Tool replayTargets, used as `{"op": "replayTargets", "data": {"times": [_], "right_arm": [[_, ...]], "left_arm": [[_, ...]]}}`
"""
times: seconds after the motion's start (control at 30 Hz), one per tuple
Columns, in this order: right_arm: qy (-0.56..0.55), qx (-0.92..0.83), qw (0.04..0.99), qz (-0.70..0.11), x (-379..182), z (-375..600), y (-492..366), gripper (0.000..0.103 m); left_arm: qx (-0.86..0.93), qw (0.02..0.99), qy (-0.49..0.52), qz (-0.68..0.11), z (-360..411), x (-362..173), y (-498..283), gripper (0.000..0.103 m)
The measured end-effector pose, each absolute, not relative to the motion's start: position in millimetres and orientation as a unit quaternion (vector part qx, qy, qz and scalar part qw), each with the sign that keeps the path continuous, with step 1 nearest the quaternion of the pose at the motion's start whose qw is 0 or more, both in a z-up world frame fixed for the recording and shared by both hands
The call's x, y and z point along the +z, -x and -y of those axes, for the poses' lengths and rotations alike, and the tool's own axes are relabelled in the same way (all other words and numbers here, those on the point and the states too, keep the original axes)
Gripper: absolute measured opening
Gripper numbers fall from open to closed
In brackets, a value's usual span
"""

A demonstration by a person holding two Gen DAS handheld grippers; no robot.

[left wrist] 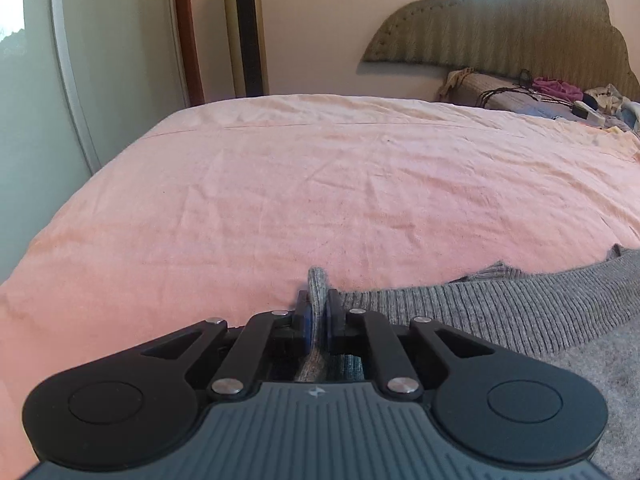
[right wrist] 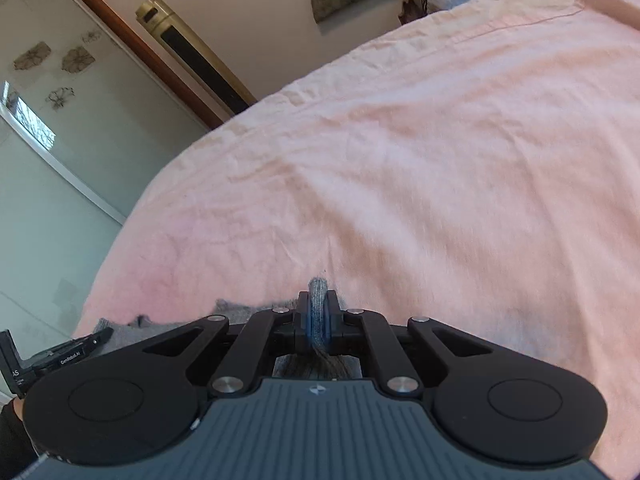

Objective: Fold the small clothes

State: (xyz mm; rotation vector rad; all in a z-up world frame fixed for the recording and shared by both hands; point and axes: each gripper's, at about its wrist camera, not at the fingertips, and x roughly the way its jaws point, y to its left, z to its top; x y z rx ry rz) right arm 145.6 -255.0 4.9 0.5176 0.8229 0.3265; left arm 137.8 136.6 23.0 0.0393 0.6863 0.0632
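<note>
A grey ribbed knit garment (left wrist: 500,312) lies on the pink bedsheet (left wrist: 320,184) at the lower right of the left wrist view. My left gripper (left wrist: 318,308) is shut on a pinched fold of its edge, which sticks up between the blue pads. In the right wrist view my right gripper (right wrist: 319,312) is shut on another fold of the grey garment (right wrist: 318,300), with more grey cloth trailing off to the left (right wrist: 160,322). The other gripper's black body (right wrist: 52,356) shows at the lower left edge.
The pink bedsheet (right wrist: 440,160) stretches ahead of both grippers. A padded headboard (left wrist: 512,28) and a heap of clothes and cables (left wrist: 560,92) sit at the far right. A gold tower fan (left wrist: 246,28) and a glass sliding door (left wrist: 36,80) stand beyond the bed's left edge.
</note>
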Motion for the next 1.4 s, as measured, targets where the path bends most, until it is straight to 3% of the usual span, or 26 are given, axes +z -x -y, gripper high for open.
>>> {"op": "replayTargets", "data": {"times": [0.13, 0.2, 0.27, 0.37, 0.47, 0.5, 0.67, 0.8, 0.9, 0.93, 0.97, 1.03, 1.1, 1.2, 1.4], "right_arm": [[-0.255, 0.139, 0.878, -0.380, 24.4, 255.7, -129.9, 0.034], [-0.228, 0.142, 0.897, -0.350, 43.4, 249.0, -114.4, 0.034], [-0.214, 0.169, 0.901, -0.337, 54.3, 233.0, -105.1, 0.045], [-0.145, 0.188, 0.904, -0.356, 48.8, 185.7, -111.5, 0.060], [-0.059, 0.148, 0.916, -0.369, 21.7, 160.3, -122.3, 0.059], [-0.039, 0.145, 0.931, -0.332, 15.7, 163.1, -115.2, 0.059], [-0.131, 0.144, 0.925, -0.326, 11.7, 195.6, -121.9, 0.059], [-0.095, 0.104, 0.926, -0.349, 26.0, 183.9, -109.1, 0.060], [-0.103, 0.139, 0.928, -0.330, 49.4, 177.3, -63.0, 0.078], [-0.107, 0.163, 0.926, -0.325, 51.2, 173.7, -48.6, 0.097], [-0.100, 0.176, 0.922, -0.331, 49.1, 167.7, -39.2, 0.103], [-0.057, 0.167, 0.918, -0.356, 36.7, 154.3, -31.3, 0.099], [-0.003, 0.151, 0.927, -0.342, 18.3, 148.5, -24.6, 0.101], [-0.022, 0.158, 0.930, -0.331, 17.8, 157.3, -26.2, 0.102], [-0.008, 0.127, 0.931, -0.342, 32.1, 147.4, -16.1, 0.099]], "left_arm": [[0.052, 0.954, -0.012, -0.297, -135.6, 49.7, -104.7, 0.019], [0.026, 0.961, 0.018, -0.274, -128.4, 60.3, -92.4, 0.050], [-0.011, 0.962, 0.005, -0.272, -104.9, 60.4, -96.6, 0.071], [-0.019, 0.952, -0.055, -0.302, -73.6, 39.8, -117.7, 0.071], [0.015, 0.941, -0.043, -0.335, -88.9, 15.1, -133.4, 0.074], [0.012, 0.941, -0.021, -0.338, -100.1, 14.8, -134.3, 0.076], [0.040, 0.939, -0.031, -0.339, -101.4, 12.5, -139.6, 0.082], [0.068, 0.943, -0.088, -0.315, -83.2, 28.1, -100.4, 0.080], [-0.008, 0.945, -0.039, -0.325, -80.7, 39.5, -59.3, 0.081], [-0.022, 0.942, -0.034, -0.333, -77.0, 37.4, -52.5, 0.081], [-0.028, 0.939, -0.031, -0.341, -74.6, 32.5, -49.3, 0.081], [-0.023, 0.941, -0.051, -0.334, -74.0, 17.5, -47.9, 0.083], [-0.033, 0.942, -0.030, -0.331, -88.0, 13.1, -52.7, 0.089], [-0.005, 0.940, -0.017, -0.342, -96.0, 12.9, -63.7, 0.094], [-0.023, 0.946, -0.036, -0.323, -76.3, 31.3, -20.9, 0.093]]}}
